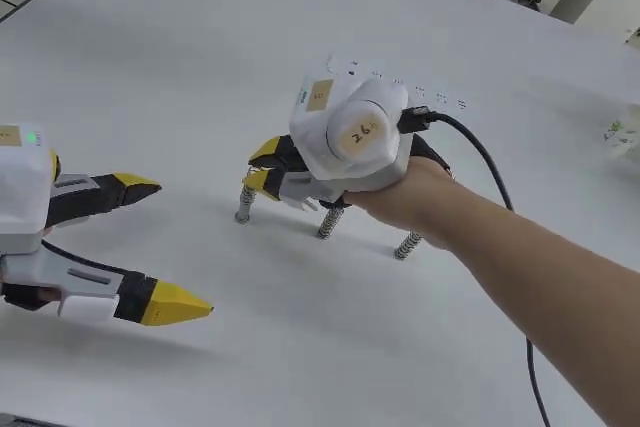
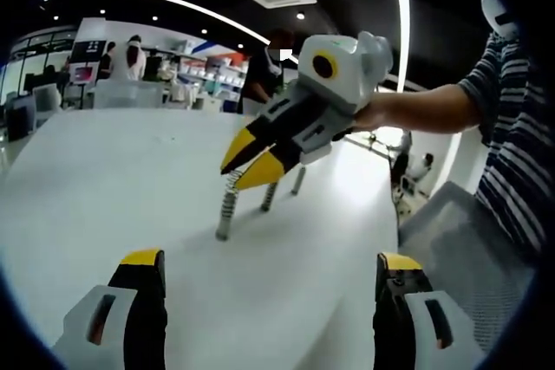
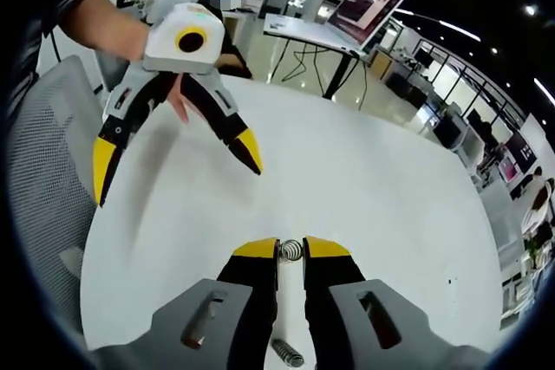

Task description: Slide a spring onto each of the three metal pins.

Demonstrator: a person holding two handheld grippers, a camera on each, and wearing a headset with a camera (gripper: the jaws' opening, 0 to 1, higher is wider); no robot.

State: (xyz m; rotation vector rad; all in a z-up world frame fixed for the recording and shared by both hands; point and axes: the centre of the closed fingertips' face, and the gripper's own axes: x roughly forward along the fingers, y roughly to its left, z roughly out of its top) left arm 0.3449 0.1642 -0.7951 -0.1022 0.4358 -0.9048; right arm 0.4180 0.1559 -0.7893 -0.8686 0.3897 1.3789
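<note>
The right gripper (image 1: pixel 254 169) is pinching its yellow-tipped fingers narrowly round the top of a small coiled steel spring (image 3: pixel 291 249), apparently seated on the leftmost thin metal pin (image 2: pixel 223 231) on the smooth white counter (image 1: pixel 200 67). It is looking light and bendy, so gripping the upper coils gently seems wisest. The left gripper (image 1: pixel 180 247) is hanging wide open nearby.

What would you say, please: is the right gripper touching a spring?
Touching: in the right gripper view, the right gripper pinches the spring between its jaws.

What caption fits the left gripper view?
Right gripper pinches the spring on the nearest pin; left gripper open below.
</note>
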